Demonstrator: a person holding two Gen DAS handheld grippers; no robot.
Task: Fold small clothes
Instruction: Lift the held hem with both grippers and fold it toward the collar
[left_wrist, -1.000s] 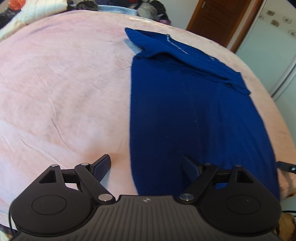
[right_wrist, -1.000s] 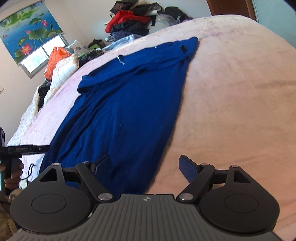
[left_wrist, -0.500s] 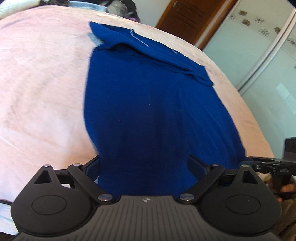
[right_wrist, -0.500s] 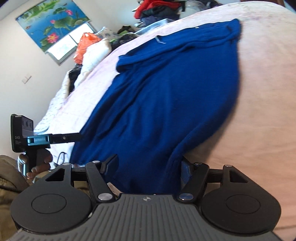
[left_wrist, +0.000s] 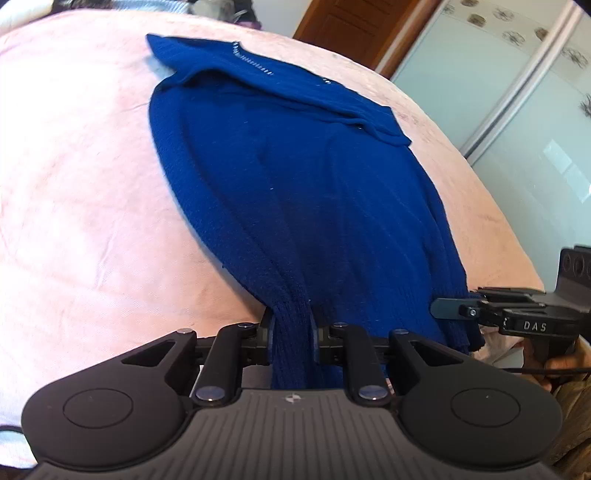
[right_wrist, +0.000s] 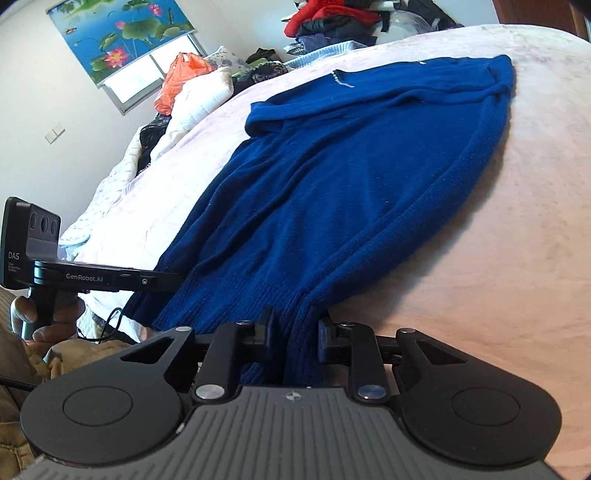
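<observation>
Pink bed (left_wrist: 74, 184), blue sweater (left_wrist: 295, 184) hem hidden between hand-held grippers

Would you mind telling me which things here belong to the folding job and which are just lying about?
In the job:
blue sweater
left gripper, shut on its hem
right gripper, shut on its hem
pink bedspread

Lying about:
clothes pile
orange bag
white quilt

From my left gripper's camera, off to the right, my right gripper (left_wrist: 454, 310) carries "DAS" in white letters on its dark body. From my right gripper's camera, off to the left, my left gripper (right_wrist: 162, 278) reads "GenRobot.AI" along its bar, and "DAS" on its rear block, with smaller lines beneath that I cannot make out.
</observation>
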